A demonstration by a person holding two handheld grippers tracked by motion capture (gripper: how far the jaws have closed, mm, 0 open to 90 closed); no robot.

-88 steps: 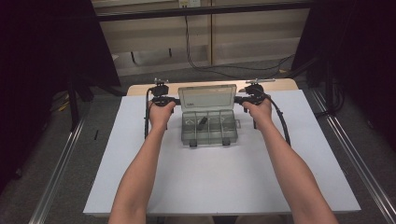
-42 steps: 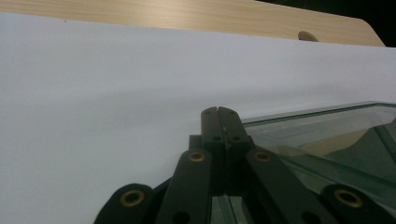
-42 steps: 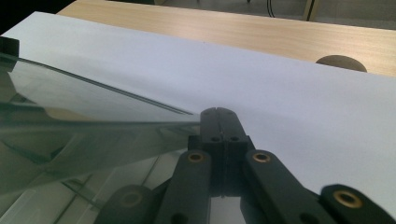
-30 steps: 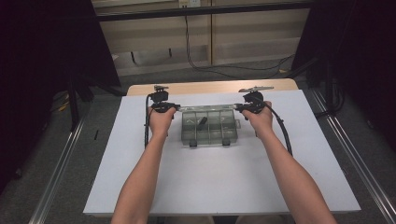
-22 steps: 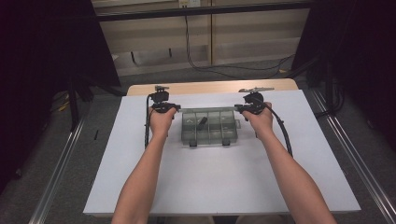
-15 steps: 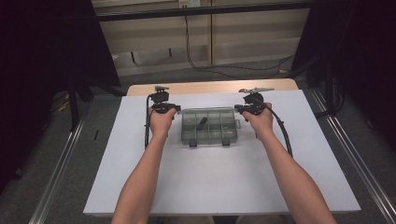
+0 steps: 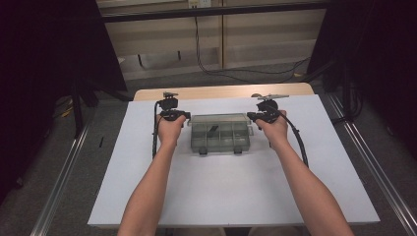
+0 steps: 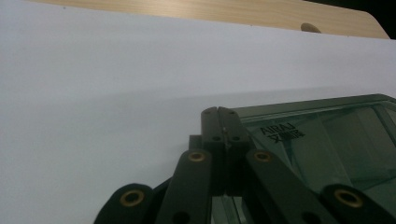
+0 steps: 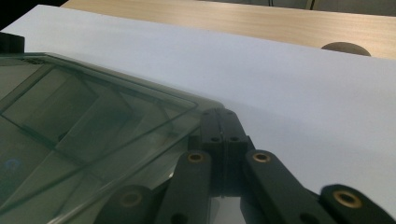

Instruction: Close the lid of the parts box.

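From above, a clear plastic box (image 7: 220, 133) with its lid down lay on the white sheet (image 7: 231, 191) that covered the wooden table (image 7: 223, 91), a little beyond the middle of the sheet. A small dark thing (image 7: 212, 130) showed through the lid in one of the box's back compartments, too small to make out. The person's two bare forearms reached up from the near edge, one to each end of the box. The left gripper (image 7: 178, 116) sat at the box's far left corner and the right gripper (image 7: 254, 117) at its far right corner, each with a black cable trailing back along the arm; a grey plate stood on top of the right one. From that height I could not tell whether either tip touched the lid. In the left gripper view, the two black jaws were pressed together with no gap and nothing between them, their tip (image 8: 218, 112) right at the corner of the box's lid (image 8: 327, 135), where pale lettering showed on the plastic. In the right gripper view, the jaws were likewise closed tight and empty, the tip (image 9: 219, 113) lying at the rounded corner of the lid (image 9: 93, 112), with the white sheet and a strip of bare table beyond.
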